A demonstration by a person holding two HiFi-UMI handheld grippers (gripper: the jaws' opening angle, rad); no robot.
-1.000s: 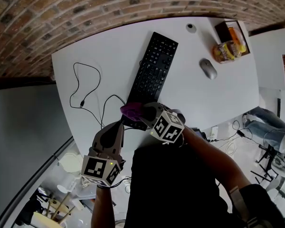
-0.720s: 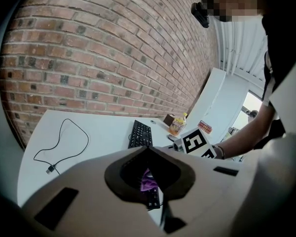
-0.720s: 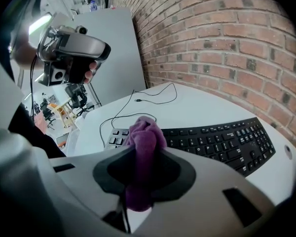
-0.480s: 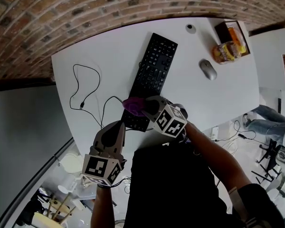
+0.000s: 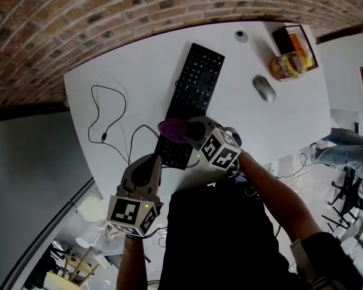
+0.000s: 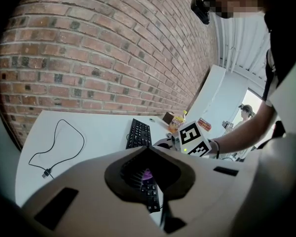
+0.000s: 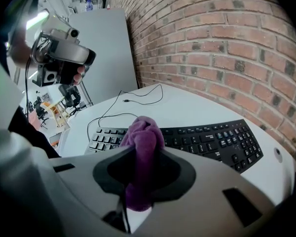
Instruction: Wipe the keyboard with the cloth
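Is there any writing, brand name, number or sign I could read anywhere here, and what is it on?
No text here can be read.
keyboard key legends: too small to read.
snack packet print: blurred, unreadable.
marker cubes on the two grippers: black-and-white square patterns only, no letters or numbers.
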